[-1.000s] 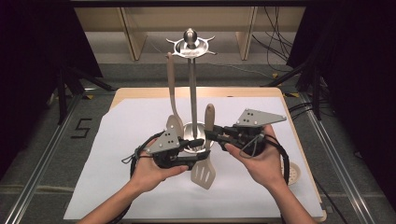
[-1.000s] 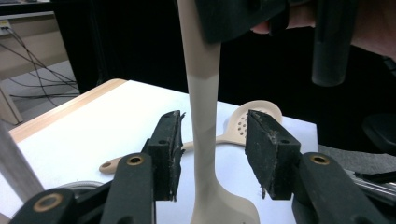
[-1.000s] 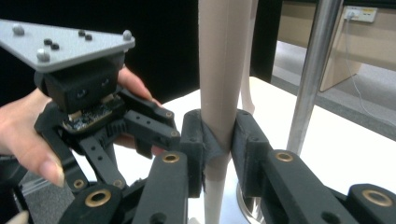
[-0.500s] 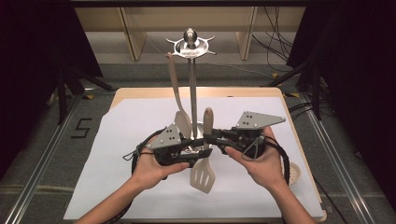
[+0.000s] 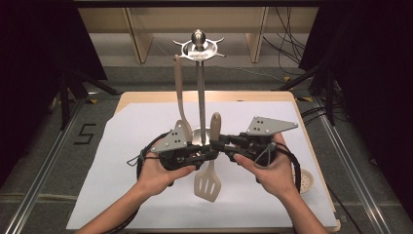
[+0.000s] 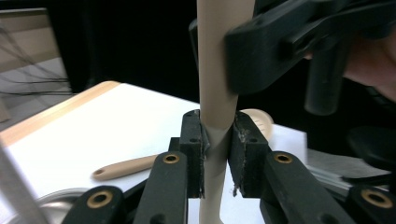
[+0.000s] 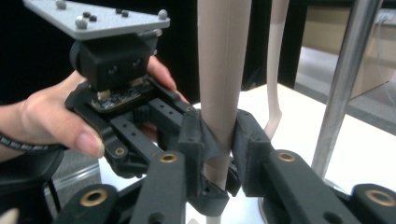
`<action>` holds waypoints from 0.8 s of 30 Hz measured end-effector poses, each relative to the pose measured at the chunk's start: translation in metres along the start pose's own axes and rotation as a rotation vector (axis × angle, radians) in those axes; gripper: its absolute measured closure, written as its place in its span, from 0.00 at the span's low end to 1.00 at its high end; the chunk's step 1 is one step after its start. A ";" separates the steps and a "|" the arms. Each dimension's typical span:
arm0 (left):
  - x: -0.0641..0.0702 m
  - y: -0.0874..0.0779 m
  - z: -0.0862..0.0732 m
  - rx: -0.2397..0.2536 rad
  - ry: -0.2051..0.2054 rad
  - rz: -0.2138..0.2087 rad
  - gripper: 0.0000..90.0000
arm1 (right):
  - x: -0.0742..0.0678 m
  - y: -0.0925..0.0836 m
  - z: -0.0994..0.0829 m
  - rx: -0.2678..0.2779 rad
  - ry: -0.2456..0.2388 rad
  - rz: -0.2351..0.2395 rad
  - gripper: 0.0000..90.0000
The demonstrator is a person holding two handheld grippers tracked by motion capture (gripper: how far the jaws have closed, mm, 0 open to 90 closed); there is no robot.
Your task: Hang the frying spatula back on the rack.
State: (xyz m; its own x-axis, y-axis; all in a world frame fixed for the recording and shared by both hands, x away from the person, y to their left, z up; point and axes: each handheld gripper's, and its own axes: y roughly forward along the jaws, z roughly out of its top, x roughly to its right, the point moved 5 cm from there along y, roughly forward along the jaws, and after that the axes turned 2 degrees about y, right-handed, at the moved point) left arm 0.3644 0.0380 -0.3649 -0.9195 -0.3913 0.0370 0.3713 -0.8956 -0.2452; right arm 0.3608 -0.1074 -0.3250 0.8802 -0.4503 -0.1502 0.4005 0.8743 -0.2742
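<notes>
The person is holding a beige slotted spatula [image 5: 209, 165] upright over the white paper-covered table [image 5: 122, 195], just in front of the utensil stand [image 5: 199, 97], blade hanging down and handle up. The left gripper [image 5: 207, 155] is clamping the spatula's handle, its jaws having just been closing, and its pads are pressing the handle from both sides. The right gripper [image 5: 221, 142] is sitting around the same handle slightly higher, its jaws having just been opening; whether its pads are pressing cannot be told. Another beige utensil [image 5: 179, 92] is hanging from the stand.
</notes>
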 end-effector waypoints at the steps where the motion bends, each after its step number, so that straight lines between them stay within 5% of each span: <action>1: 0.000 -0.001 0.000 -0.001 0.002 0.011 0.84 | 0.000 -0.001 0.000 0.000 0.002 -0.010 0.77; 4: -0.003 -0.004 0.003 0.006 -0.023 0.046 0.85 | -0.001 -0.006 0.001 0.023 0.051 -0.023 0.71; 8: -0.008 -0.008 0.007 0.012 -0.022 0.084 0.85 | 0.006 -0.016 0.002 0.075 0.035 -0.064 0.71; 11: -0.011 -0.010 0.011 0.016 -0.024 0.114 0.85 | 0.011 -0.023 -0.001 0.096 0.073 -0.093 0.71; 19: -0.015 -0.013 0.016 0.005 -0.034 0.186 0.85 | 0.035 -0.039 -0.022 0.055 0.129 -0.250 0.71; 20: -0.015 -0.014 0.017 0.004 -0.031 0.187 0.85 | 0.039 -0.040 -0.025 0.048 0.093 -0.277 0.71; 24: -0.017 -0.013 0.020 -0.001 -0.020 0.209 0.85 | 0.044 -0.044 -0.035 0.028 0.126 -0.303 0.70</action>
State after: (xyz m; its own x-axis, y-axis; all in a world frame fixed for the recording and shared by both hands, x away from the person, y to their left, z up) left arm 0.3777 0.0521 -0.3430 -0.8194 -0.5732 0.0048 0.5539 -0.7940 -0.2503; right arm 0.3725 -0.1720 -0.3528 0.6820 -0.7082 -0.1826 0.6477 0.7008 -0.2988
